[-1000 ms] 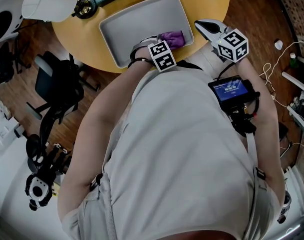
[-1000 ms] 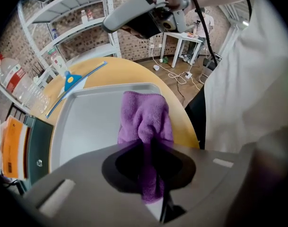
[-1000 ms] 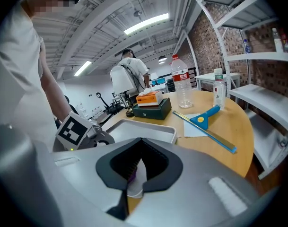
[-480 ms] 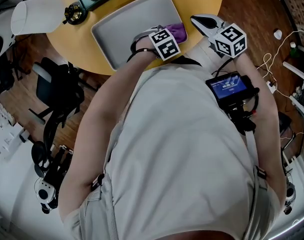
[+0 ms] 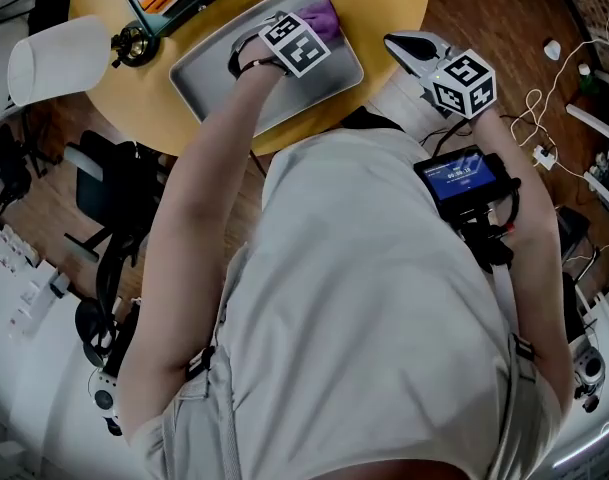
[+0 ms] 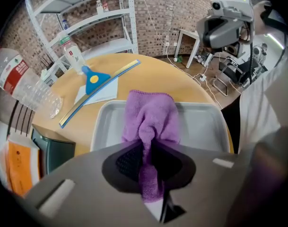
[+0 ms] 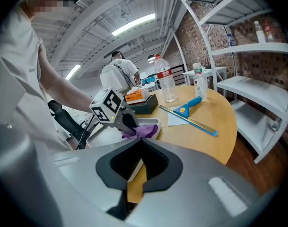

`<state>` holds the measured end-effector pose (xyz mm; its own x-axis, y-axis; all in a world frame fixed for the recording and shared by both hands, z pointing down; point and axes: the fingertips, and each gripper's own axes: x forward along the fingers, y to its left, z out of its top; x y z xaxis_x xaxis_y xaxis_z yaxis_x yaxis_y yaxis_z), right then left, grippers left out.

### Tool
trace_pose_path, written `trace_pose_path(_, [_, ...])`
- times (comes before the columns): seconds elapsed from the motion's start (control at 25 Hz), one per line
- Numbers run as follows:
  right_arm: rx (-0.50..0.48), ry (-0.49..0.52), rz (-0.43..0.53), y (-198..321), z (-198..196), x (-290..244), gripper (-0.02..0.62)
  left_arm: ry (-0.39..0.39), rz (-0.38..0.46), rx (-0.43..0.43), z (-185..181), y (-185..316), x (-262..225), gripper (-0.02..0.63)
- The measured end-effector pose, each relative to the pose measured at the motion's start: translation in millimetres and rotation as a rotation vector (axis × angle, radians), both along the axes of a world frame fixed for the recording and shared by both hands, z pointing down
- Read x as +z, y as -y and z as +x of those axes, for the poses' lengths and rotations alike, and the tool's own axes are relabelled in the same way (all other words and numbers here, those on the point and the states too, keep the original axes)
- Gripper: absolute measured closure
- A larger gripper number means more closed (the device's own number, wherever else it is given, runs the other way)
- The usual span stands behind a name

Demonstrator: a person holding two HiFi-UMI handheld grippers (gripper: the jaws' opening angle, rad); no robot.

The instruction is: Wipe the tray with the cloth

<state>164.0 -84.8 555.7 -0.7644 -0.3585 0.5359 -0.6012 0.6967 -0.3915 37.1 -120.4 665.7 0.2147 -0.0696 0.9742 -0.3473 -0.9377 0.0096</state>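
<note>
The person wears a loose, pale short-sleeved shirt [image 5: 364, 308]. A pale strap [image 5: 504, 303] with dark buckles runs down the right side of the chest, and a black clip [image 5: 194, 363] sits low on the left side. A small black device [image 5: 462, 180] with a lit blue screen is fixed at the right of the chest, with black cables [image 5: 489, 238] bunched beneath it. A dark band [image 5: 252, 66] circles the left wrist. The left gripper [image 6: 148, 148] and right gripper [image 7: 140, 159] have smooth grey shells, each with a dark recess round black ribbed fingers [image 6: 128, 161]. Each carries a white cube [image 5: 464, 83] printed with black square markers.
</note>
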Motion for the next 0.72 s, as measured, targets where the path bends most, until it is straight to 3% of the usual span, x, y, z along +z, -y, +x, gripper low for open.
trace_pose_path(0.16, [0.005,-0.012,-0.014,-5,11,6,0.594,0.007,0.035,-0.083,-12,28,0,0.557])
trace_pose_path(0.24, [0.019,-0.010,-0.018,-6,15,8,0.594,-0.017,0.020,-0.190,-19,37,0,0.557])
trace_pose_path(0.32, [0.028,-0.004,-0.023,-5,16,9,0.594,-0.057,-0.033,-0.384,-28,41,1,0.557])
trace_pose_path(0.44, [0.019,0.006,-0.022,-4,13,9,0.594,-0.191,-0.145,-0.700,-28,49,-3,0.558])
trace_pose_path(0.52, [0.009,0.009,-0.020,-4,11,8,0.594,-0.259,-0.193,-0.833,-25,53,-6,0.558])
trace_pose_path(0.72, [-0.010,0.005,-0.017,-3,8,7,0.594,-0.368,-0.257,-0.946,-3,45,-8,0.560])
